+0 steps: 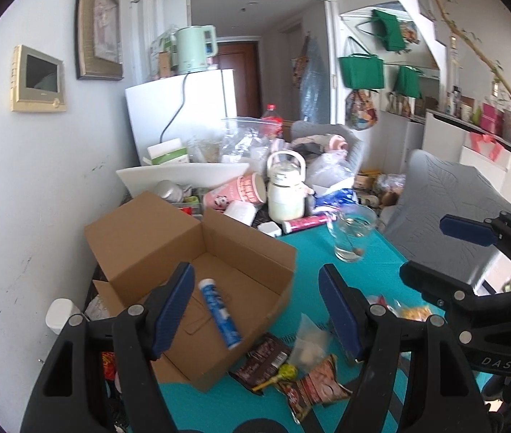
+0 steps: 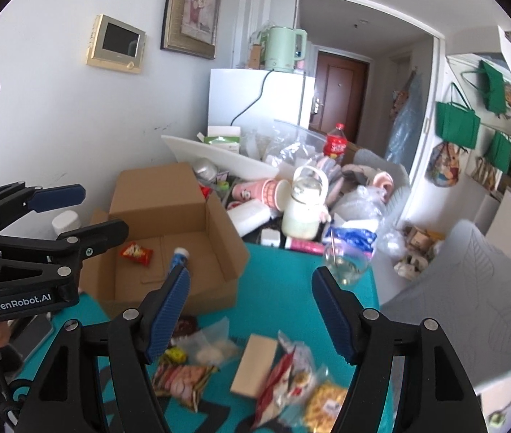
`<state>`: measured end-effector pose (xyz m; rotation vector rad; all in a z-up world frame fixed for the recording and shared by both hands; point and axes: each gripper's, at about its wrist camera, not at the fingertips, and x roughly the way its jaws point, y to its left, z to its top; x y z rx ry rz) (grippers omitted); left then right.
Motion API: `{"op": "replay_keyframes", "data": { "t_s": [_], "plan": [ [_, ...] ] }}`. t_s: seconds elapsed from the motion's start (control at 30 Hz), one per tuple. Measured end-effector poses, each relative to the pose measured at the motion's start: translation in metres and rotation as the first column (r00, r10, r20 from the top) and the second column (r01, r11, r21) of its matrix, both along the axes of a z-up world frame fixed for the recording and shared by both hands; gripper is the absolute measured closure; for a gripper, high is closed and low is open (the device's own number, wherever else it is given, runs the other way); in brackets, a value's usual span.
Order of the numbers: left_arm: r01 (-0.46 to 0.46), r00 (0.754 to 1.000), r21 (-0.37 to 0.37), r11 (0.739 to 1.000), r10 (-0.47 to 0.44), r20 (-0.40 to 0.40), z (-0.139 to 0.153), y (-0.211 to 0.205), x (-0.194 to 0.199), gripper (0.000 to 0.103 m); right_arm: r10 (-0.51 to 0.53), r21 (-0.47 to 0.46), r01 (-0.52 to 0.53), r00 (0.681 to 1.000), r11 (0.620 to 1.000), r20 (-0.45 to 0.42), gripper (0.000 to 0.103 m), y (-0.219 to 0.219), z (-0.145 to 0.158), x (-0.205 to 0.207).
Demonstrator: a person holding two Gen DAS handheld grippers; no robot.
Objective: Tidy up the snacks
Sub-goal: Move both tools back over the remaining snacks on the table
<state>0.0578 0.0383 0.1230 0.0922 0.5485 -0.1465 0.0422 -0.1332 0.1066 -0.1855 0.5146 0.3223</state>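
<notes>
the left gripper [image 1: 257,306] has its jaws wide apart with nothing held between them. it hangs above the near edge of a brown box [image 1: 197,288] with open flaps. a blue and white tube [image 1: 219,317] lies flat on the box floor, seen between the blue pads. in the right wrist view a small red snack bag [image 2: 136,253] also lies in the box, at about 9 o'clock from the tube.

the right gripper [image 2: 250,310] has its jaws wide too, and nothing is gripped. below it, at 6 o'clock on the teal table [image 2: 284,281], lie loose snacks: a small tan box [image 2: 254,370], a yellow snack bag [image 2: 324,406], and a clear bag with pink slices [image 2: 183,379]. in the left wrist view a dark brown packet [image 1: 261,359] and a yellow lollipop [image 1: 288,371] lie just beside the box's near corner.

a glass with a spoon [image 1: 353,232] stands on the table at 12 o'clock from the snacks. a white jug [image 1: 286,195] stands behind it among clutter
</notes>
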Motion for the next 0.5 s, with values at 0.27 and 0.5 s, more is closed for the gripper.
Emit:
{"op": "replay_keyframes", "data": {
  "t_s": [0.27,0.5],
  "plan": [
    [0.060,0.998,-0.005,0.998,-0.060,-0.015,-0.021,-0.009,-0.021,0.033,-0.022,0.011,0.022,0.999,1.000,-0.045,0.032,-0.011,-0.028,-0.030],
    [0.101,0.988,-0.054,0.993,-0.107,-0.109,-0.060,-0.014,-0.025,0.033,-0.037,0.056,0.044,0.994,0.997,-0.106,0.032,-0.020,-0.063,-0.046]
  ]
}}
